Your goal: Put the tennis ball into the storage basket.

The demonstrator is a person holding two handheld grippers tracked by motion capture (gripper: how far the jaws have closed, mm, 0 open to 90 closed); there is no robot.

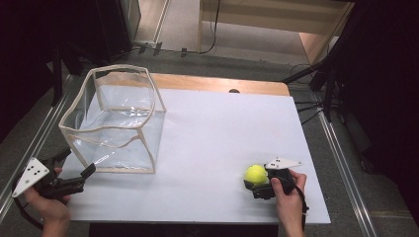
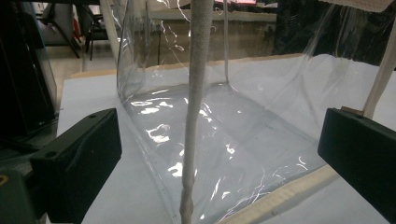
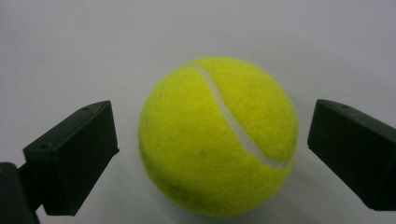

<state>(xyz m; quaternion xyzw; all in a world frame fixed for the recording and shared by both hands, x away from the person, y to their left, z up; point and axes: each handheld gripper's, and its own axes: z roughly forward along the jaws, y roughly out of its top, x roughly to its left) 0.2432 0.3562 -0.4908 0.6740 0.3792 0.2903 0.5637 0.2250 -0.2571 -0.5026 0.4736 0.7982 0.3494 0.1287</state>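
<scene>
right gripper [image 3: 210,140]: jaws wide, either side of tennis ball [image 3: 218,136], gap both sides (no contact)
ball: table's [image 1: 212,133] 5 o'clock corner
left gripper [image 2: 219,154]: wide, facing clear bag's [image 1: 116,121] corner seam, 8 o'clock

Bright overhead light; glare on clear plastic; dark surroundings; sharp focus

Right gripper [image 3: 212,140]: jaws spread, tennis ball [image 3: 218,136] between them, a gap on each side; bare white sheet [image 3: 93,42] ahead. Left gripper [image 2: 219,158]: jaws spread, the clear bag [image 2: 243,135] directly ahead, its white corner seam [image 2: 195,107] upright between the jaws, blocking forward passage.
</scene>
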